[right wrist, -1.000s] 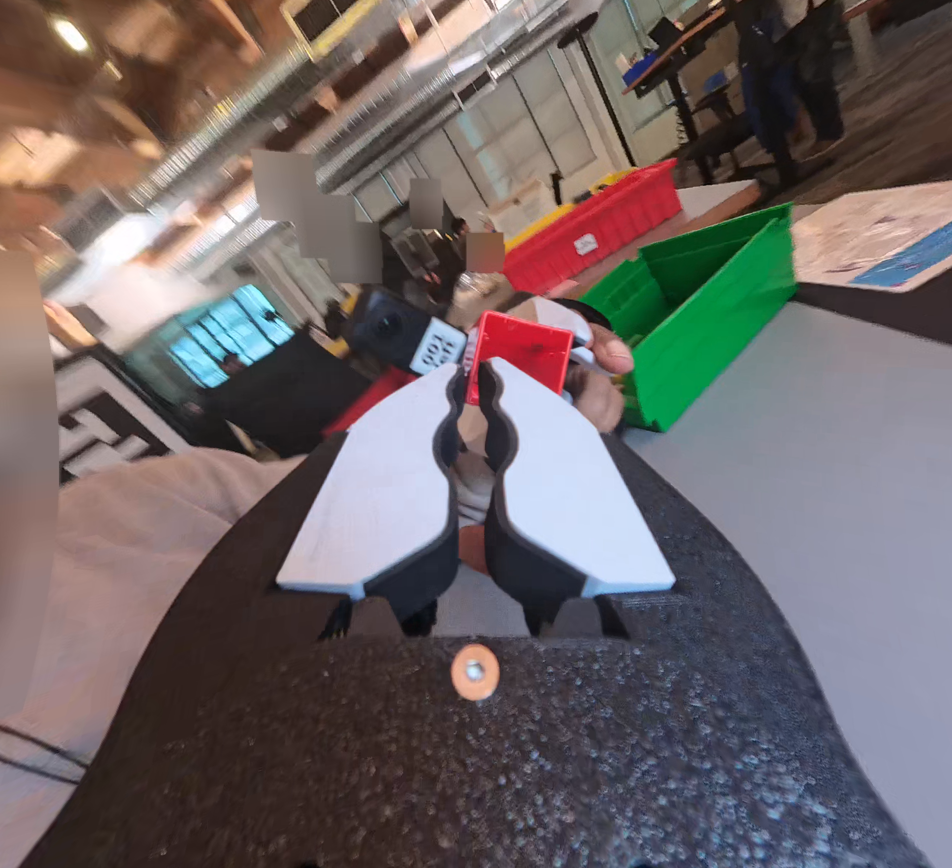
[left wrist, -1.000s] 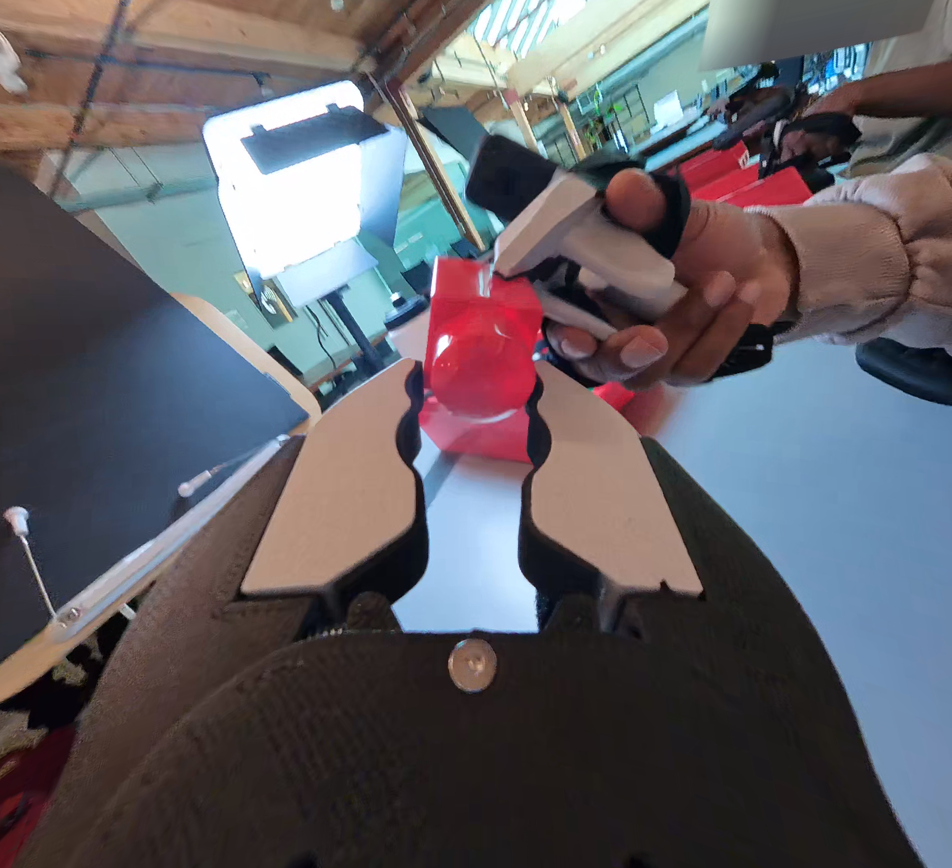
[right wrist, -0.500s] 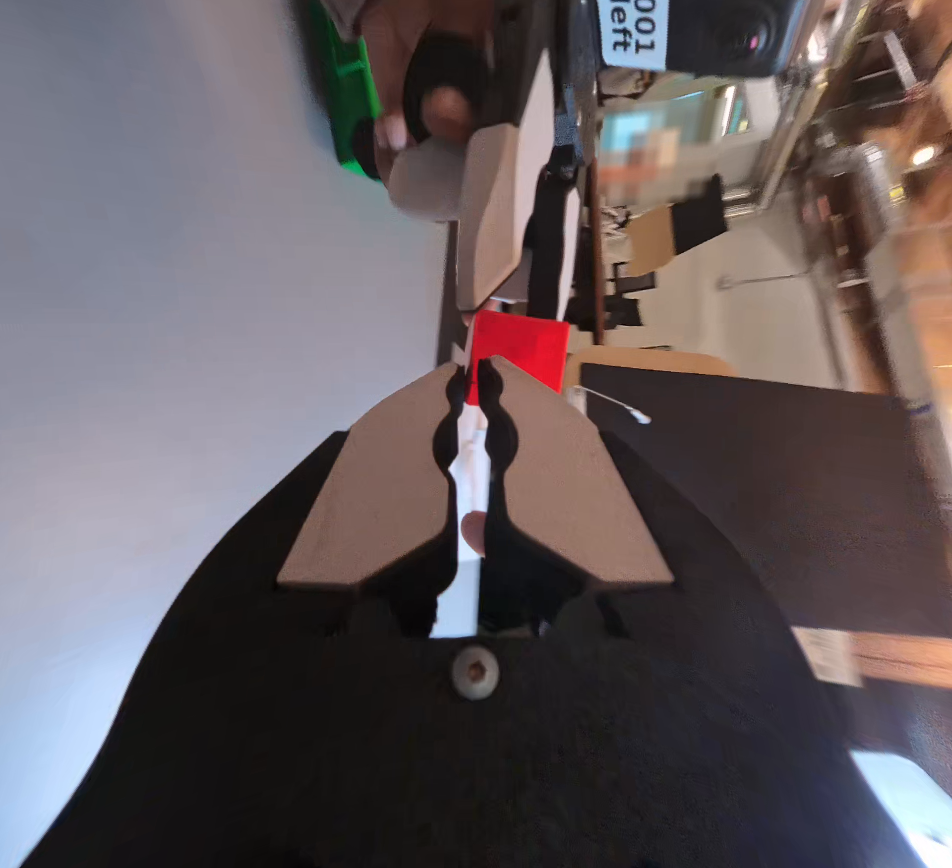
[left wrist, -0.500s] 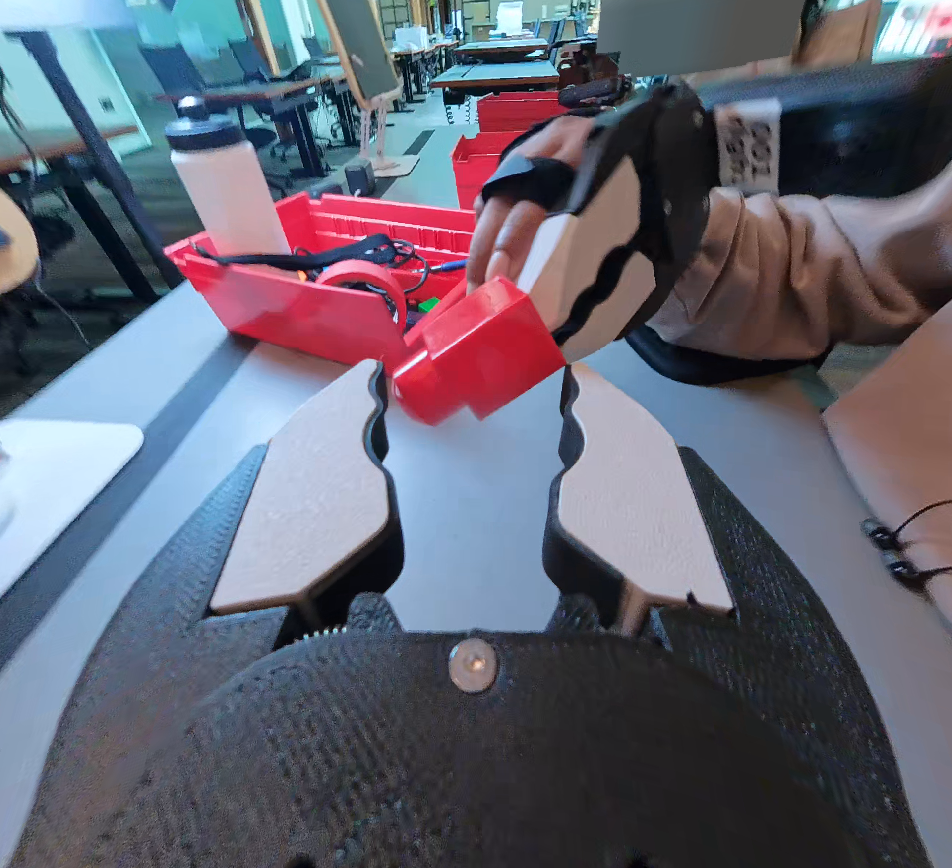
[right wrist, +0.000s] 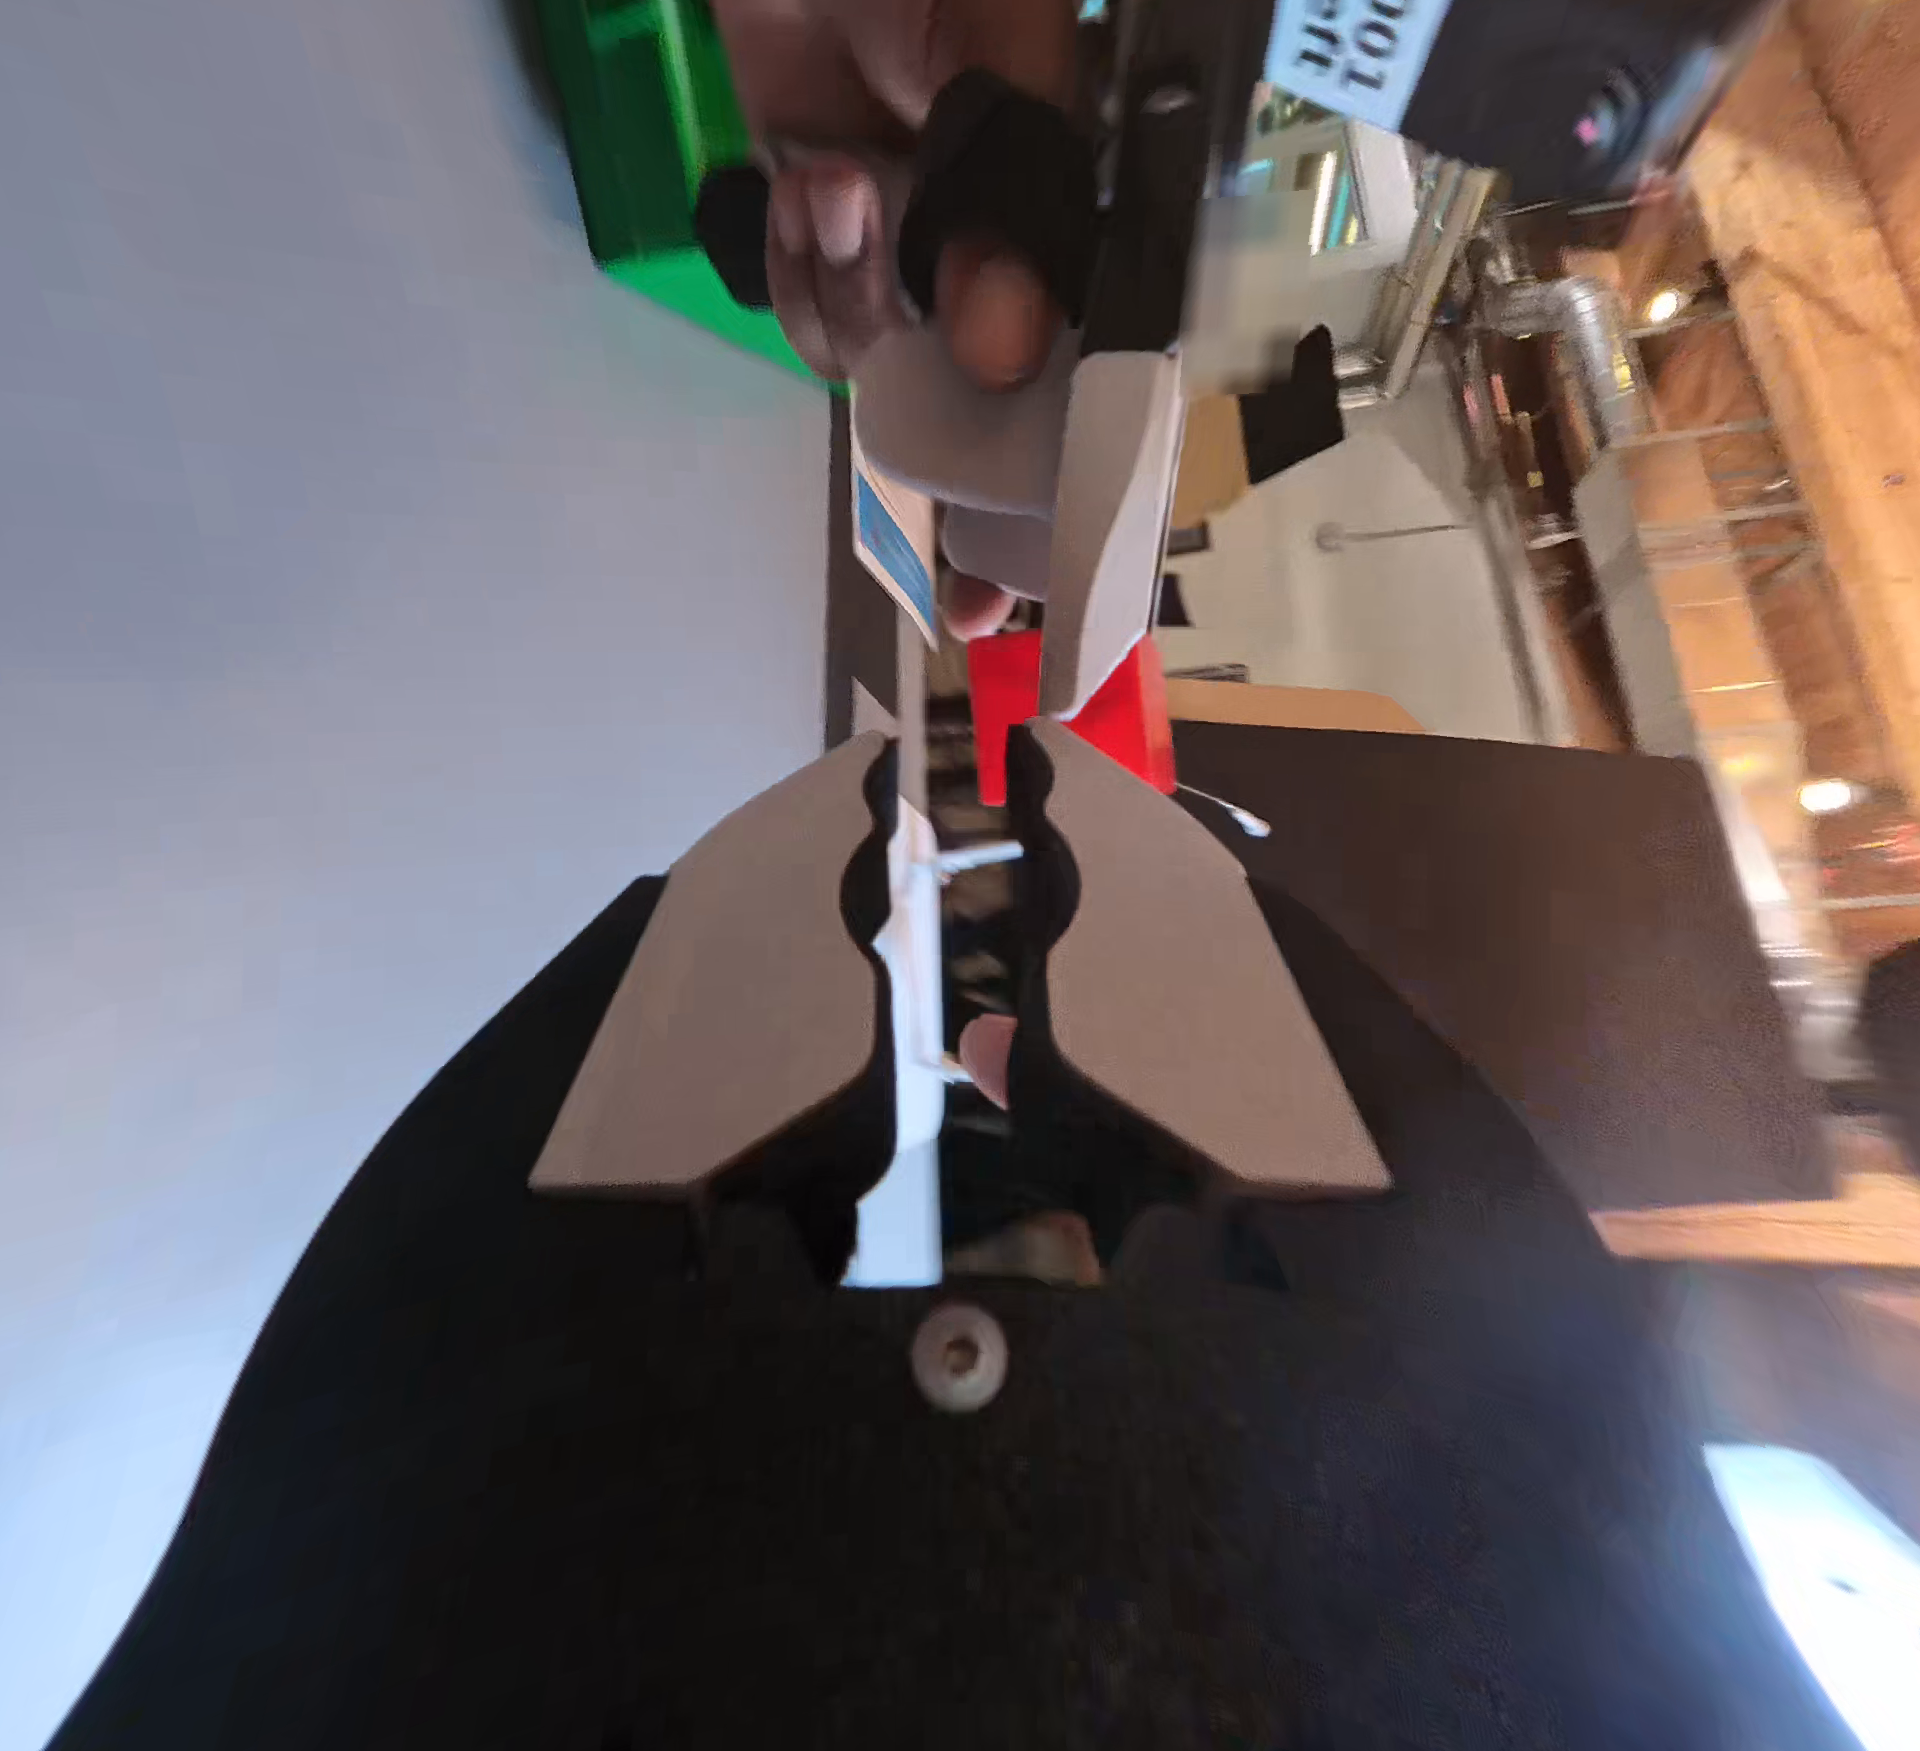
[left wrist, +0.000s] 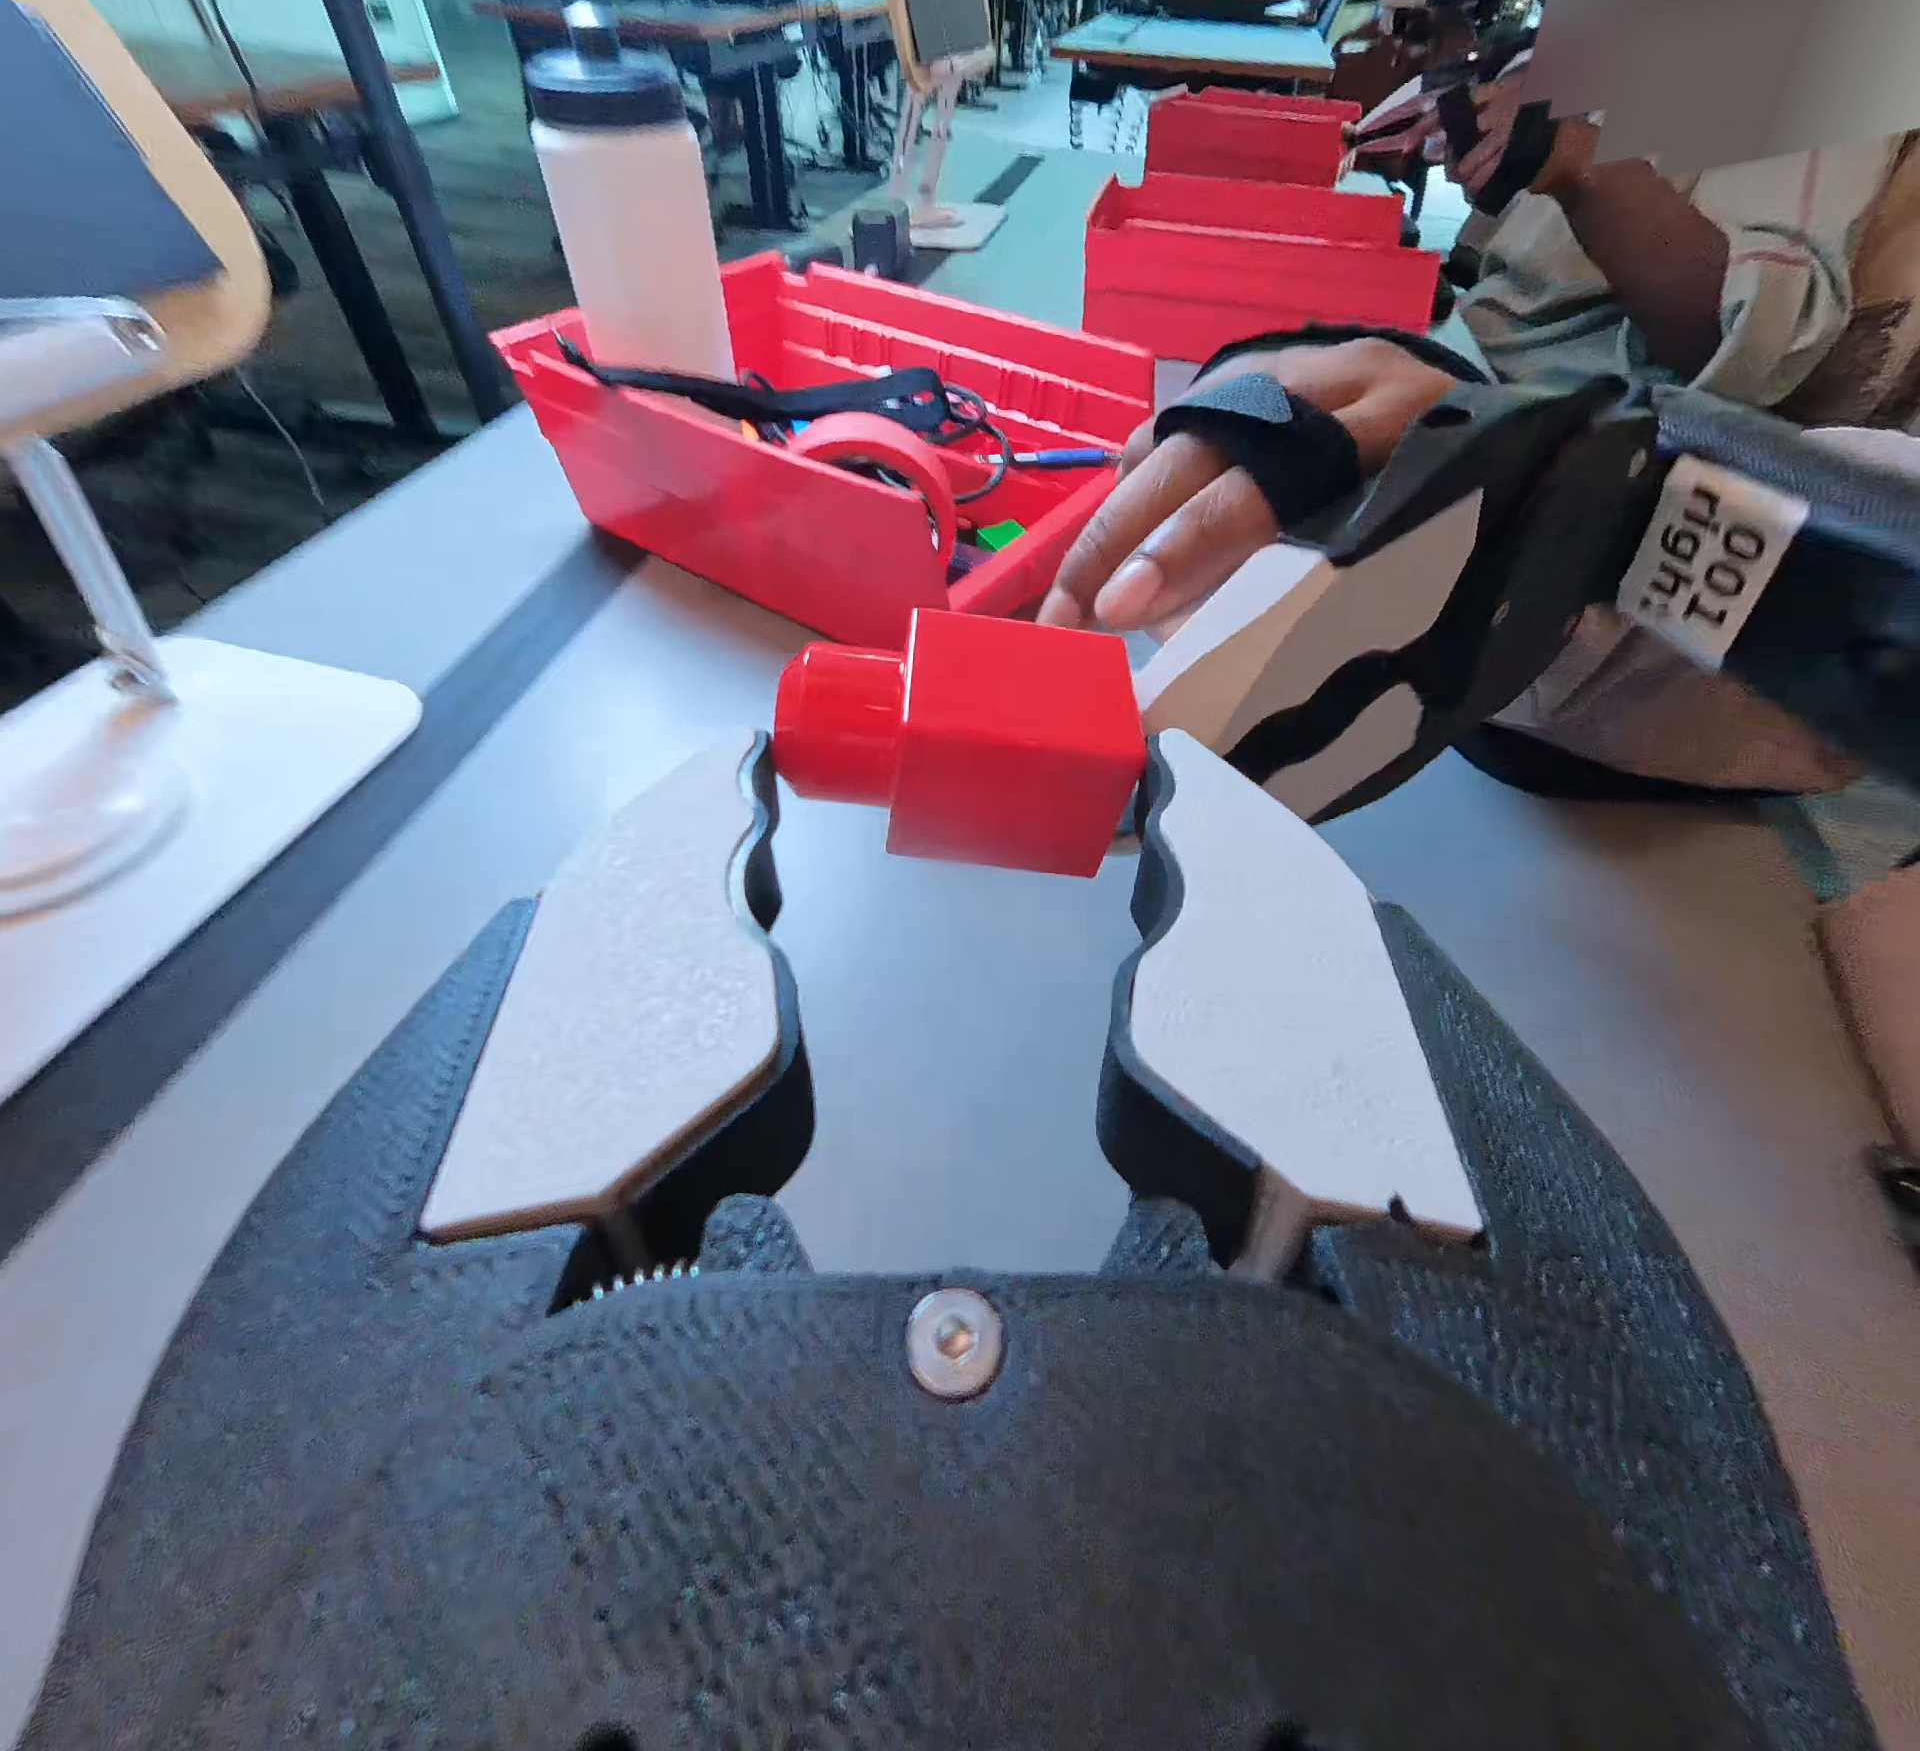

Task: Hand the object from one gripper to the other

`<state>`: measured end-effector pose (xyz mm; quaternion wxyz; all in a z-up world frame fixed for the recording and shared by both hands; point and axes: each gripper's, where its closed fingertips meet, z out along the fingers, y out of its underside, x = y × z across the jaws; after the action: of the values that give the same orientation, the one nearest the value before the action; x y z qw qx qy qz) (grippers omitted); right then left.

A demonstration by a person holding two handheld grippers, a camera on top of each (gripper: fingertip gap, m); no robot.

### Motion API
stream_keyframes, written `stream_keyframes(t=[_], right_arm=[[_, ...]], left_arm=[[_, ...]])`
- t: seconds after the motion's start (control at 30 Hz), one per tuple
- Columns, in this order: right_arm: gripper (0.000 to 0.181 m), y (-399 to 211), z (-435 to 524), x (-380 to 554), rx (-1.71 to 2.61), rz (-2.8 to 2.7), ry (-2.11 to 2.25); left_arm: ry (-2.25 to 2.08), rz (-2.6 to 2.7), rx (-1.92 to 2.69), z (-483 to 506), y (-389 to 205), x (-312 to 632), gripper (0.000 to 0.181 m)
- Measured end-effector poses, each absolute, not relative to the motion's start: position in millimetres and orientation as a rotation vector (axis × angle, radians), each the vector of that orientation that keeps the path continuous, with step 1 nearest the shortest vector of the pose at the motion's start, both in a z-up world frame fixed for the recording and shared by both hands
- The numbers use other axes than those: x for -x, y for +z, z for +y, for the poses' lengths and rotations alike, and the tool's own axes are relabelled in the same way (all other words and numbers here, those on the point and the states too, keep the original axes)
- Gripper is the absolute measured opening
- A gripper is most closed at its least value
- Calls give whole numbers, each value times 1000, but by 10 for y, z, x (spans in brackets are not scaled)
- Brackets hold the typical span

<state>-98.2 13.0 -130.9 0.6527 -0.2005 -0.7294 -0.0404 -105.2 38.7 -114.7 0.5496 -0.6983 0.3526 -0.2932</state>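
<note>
white printed label (left wrist: 1704,558) on right tongs, label (right wrist: 1361,18) on left

The left wrist view looks level along its own jaws, low over the grey tabletop (left wrist: 1507,953), with the red block (left wrist: 997,745) close at the jaw tips and the red bin (left wrist: 727,506) just behind the block. The right wrist view is rolled sideways, the tabletop (right wrist: 312,454) standing at its left, and meets the same red block (right wrist: 1003,714) close up from the opposite side. Both views share the block and the tabletop.
</note>
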Motion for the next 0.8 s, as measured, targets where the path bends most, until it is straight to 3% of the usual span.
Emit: stream_keyframes(t=[0.27,0.4,0.57,0.8], right_arm=[[58,-794,19,843,1189,-1397,1299],[62,-724,82,812,1342,-1237,1658],[45,-914,-32,830,1452,-1350,1718],[43,-743,258,694,1112,-1374,1143]], left_arm=[[-146,893,1277,347,-674,1173,67],[119,1020,1093,213,-644,914,67],[259,1202,1014,108,-848,607,67],[-484,948,1338,150,-753,793,63]])
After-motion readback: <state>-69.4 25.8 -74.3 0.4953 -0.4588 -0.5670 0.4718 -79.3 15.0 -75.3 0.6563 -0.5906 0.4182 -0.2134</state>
